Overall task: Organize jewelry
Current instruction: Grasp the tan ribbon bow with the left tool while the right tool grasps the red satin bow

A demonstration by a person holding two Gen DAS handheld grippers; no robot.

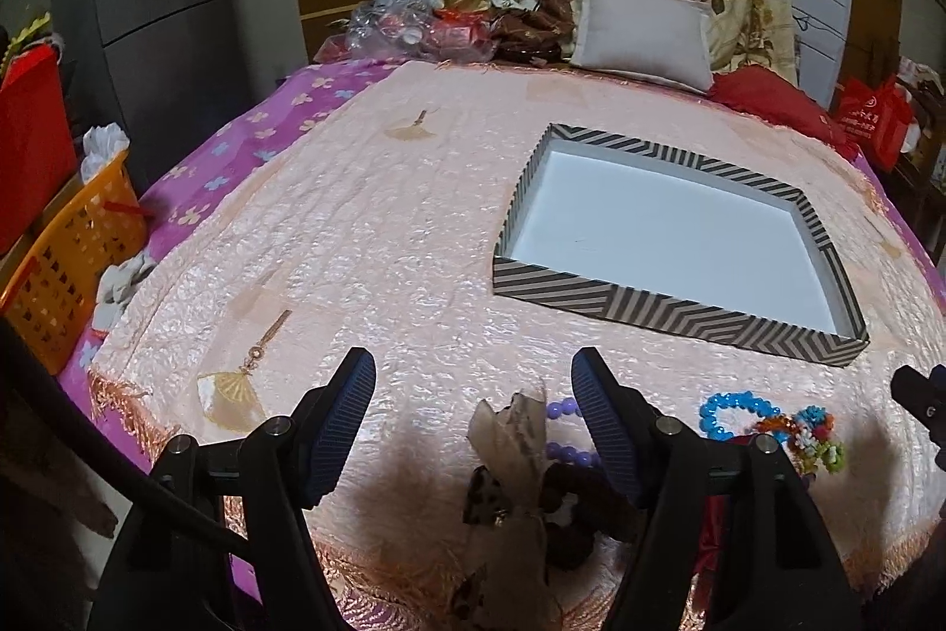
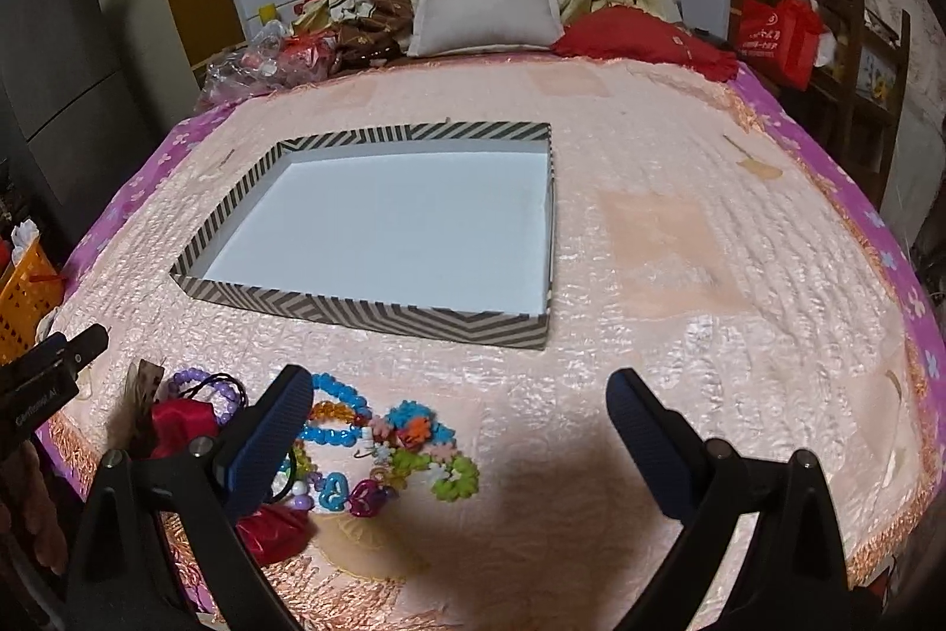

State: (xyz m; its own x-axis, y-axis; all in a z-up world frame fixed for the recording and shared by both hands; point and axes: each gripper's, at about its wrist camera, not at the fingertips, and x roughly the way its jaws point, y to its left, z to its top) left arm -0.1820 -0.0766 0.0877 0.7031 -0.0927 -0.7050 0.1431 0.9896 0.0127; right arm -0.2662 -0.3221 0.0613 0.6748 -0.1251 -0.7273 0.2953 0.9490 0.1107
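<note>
Jewelry point(image 2: 378, 447) lay heaped at six o'clock of the empty striped box point(image 2: 366, 306), probably awaiting sorting into it. Left gripper point(image 1: 473, 412) hung spread over a bow point(image 1: 514, 453); right gripper point(image 2: 461, 424) gaped beside the beads, holding nothing.

Each tool, left point(image 1: 473, 382) and right point(image 2: 458, 406), had black angular arms, silver round screws, and ribbed blue pads point(image 1: 346, 421); white lettering marked the left one's side.

Both wrist views looked forward from low over the bed's near edge; the striped tray point(image 1: 674, 314) point(image 2: 366, 307) and pillow point(image 1: 641, 34) point(image 2: 488, 7) appeared in both.
</note>
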